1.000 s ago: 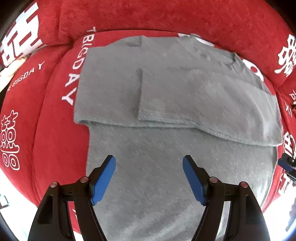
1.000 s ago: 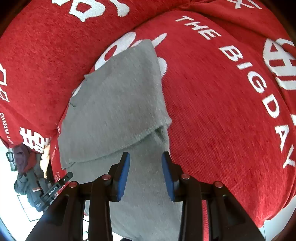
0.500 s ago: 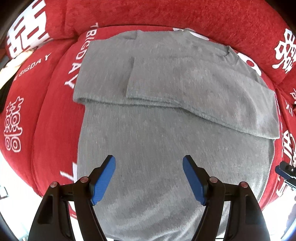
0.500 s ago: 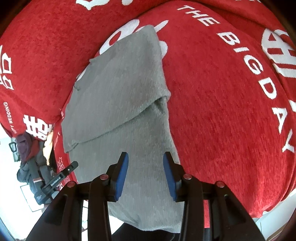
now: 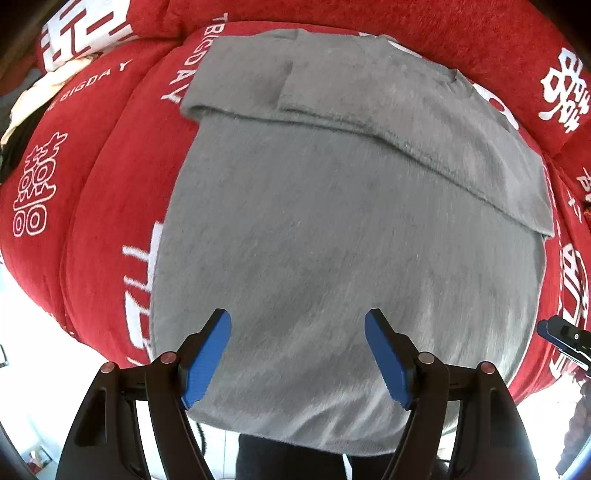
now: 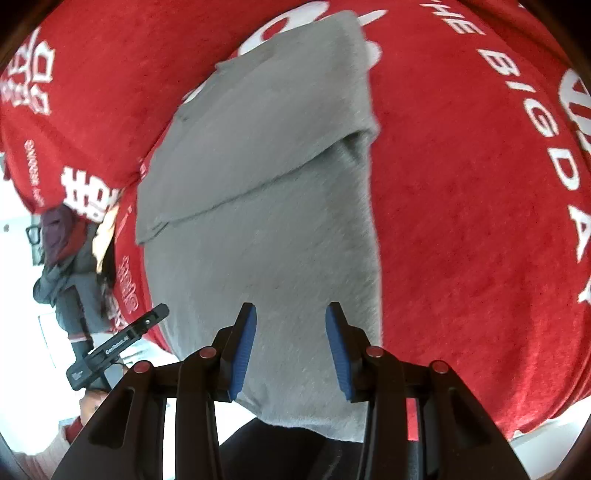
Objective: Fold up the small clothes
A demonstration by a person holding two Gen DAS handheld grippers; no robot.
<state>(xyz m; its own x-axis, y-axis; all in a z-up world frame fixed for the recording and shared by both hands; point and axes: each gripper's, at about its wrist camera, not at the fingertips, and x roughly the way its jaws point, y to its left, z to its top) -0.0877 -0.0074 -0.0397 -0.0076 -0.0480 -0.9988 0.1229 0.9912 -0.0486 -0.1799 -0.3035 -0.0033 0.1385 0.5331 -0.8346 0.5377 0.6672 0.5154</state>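
Both grippers have drawn back toward the near edge over the last second, so far more of the grey sweater [image 5: 332,258] now shows ahead of them, right down to its hem, which hangs over the front of the red sofa cover [image 5: 92,206]. Neither tool holds anything. The left gripper [image 5: 297,354] hovers above the lower body of the garment with its 2 blue fingers [image 5: 207,358] spread wide. The right gripper [image 6: 290,350] sits over the sweater's right side near the hem, its fingers [image 6: 242,350] parted but closer together than the left pair. I read this pull-back as lining up on the hem for the next fold: each tool would need to come down and pinch the bottom edge at its own side, then carry it up toward the collar.

Further off, the sleeves [image 5: 424,122] already lie folded across the chest, forming a band whose lower edge slants down toward the right in the left view. Beyond that band the neckline [image 5: 373,40] rests against the red back cushion [image 5: 332,14]. So the sweater lies flat, its long axis running from the hem nearest the person to the collar farthest away, collar pointing at the sofa back.
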